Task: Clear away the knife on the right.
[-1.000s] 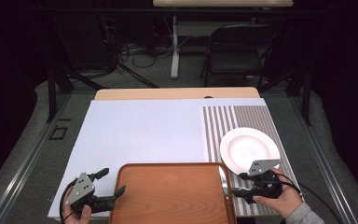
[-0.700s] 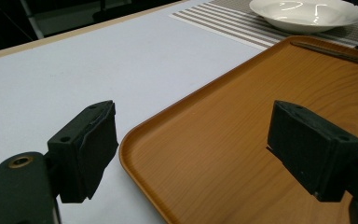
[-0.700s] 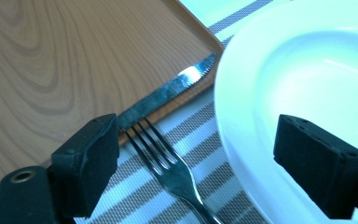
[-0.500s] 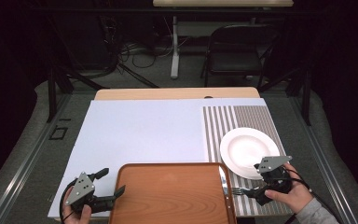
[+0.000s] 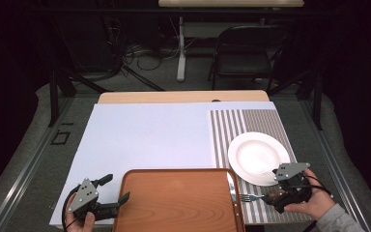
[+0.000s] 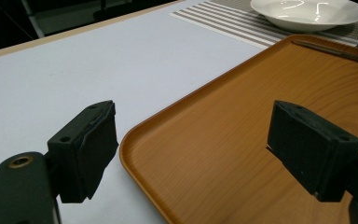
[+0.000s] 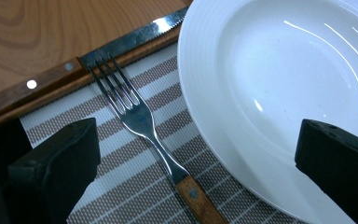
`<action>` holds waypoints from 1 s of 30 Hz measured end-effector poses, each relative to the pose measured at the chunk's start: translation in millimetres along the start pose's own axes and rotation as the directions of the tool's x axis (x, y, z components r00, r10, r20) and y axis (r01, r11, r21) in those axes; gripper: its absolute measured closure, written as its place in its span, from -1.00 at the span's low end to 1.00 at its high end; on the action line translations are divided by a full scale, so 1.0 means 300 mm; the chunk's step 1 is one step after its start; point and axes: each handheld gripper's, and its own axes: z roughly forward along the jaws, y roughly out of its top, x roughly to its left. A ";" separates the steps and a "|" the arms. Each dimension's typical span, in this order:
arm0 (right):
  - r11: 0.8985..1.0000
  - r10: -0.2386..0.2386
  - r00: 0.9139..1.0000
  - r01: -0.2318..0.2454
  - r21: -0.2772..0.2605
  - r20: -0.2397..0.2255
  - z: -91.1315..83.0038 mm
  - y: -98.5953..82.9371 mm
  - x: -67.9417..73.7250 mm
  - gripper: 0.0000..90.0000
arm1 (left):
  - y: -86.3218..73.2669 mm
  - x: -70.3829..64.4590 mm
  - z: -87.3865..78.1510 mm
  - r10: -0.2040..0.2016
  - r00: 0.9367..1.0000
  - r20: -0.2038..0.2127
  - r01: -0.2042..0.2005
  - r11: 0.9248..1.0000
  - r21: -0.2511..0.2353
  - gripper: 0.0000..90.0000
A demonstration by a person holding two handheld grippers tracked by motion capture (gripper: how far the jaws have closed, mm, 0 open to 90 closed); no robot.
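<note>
A wood-handled fork [image 7: 142,121] lies on the striped placemat [image 7: 135,186], tines toward the tray. My right gripper [image 7: 198,154] is open, one jaw on each side of the fork and neither touching it. From above, the fork [image 5: 250,197] lies just ahead of the right gripper [image 5: 273,199]. The white plate [image 5: 258,157] sits on the placemat [image 5: 244,123], beside the gripper. A steak knife [image 7: 98,53] rests along the right rim of the wooden tray [image 5: 178,198]. My left gripper [image 6: 196,149] hangs open over the tray's near left corner [image 6: 135,140], holding nothing.
A white sheet [image 5: 149,140] covers most of the table. A folding chair [image 5: 244,55] and cables stand on the floor behind it. Metal rails run along both sides of the table.
My right gripper has moved to the right, away from the tray's edge, and the fork has shifted a little right with it. The left gripper has stayed put.
</note>
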 end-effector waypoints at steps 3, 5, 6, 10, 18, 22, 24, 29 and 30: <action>0.999 -0.036 0.999 0.036 0.025 0.009 -0.007 -0.009 -0.001 -0.99 | 0.000 0.000 -0.001 0.000 1.000 -0.001 0.000 1.000 -0.001 -0.65; 0.997 -0.067 0.998 0.067 0.028 0.018 -0.009 -0.017 0.000 -0.96 | 0.000 0.000 -0.002 0.001 1.000 -0.003 -0.001 1.000 -0.002 -0.65; 0.996 -0.084 0.996 0.083 0.040 0.023 -0.012 -0.019 0.001 -0.94 | 0.000 0.000 -0.002 -0.001 1.000 -0.002 0.001 1.000 -0.002 -0.65; 0.987 -0.149 0.988 0.147 0.063 0.031 -0.014 -0.031 0.004 -0.81 | 0.000 -0.001 0.001 0.003 1.000 -0.001 -0.003 1.000 0.001 -0.65; 0.963 -0.248 0.969 0.245 0.110 0.007 -0.016 -0.047 0.004 -0.50 | 0.000 -0.001 0.000 0.001 1.000 -0.002 -0.001 1.000 0.001 -0.65; 0.951 -0.279 0.960 0.277 0.136 -0.006 -0.021 -0.050 0.009 -0.33 | 0.001 -0.001 0.001 0.006 1.000 -0.002 -0.006 1.000 0.004 -0.65; 0.947 -0.290 0.957 0.288 0.143 -0.014 -0.021 -0.052 0.011 -0.24 | 0.001 -0.001 0.000 0.006 1.000 -0.002 -0.006 1.000 0.002 -0.65; 0.928 -0.339 0.940 0.338 0.156 -0.019 -0.027 -0.056 0.017 0.01 | 0.000 -0.001 0.001 0.005 1.000 -0.001 -0.005 1.000 0.004 -0.65; 0.926 -0.343 0.939 0.342 0.162 -0.019 -0.028 -0.056 0.019 0.02 | 0.000 -0.001 0.002 0.007 1.000 -0.003 -0.007 1.000 0.003 -0.65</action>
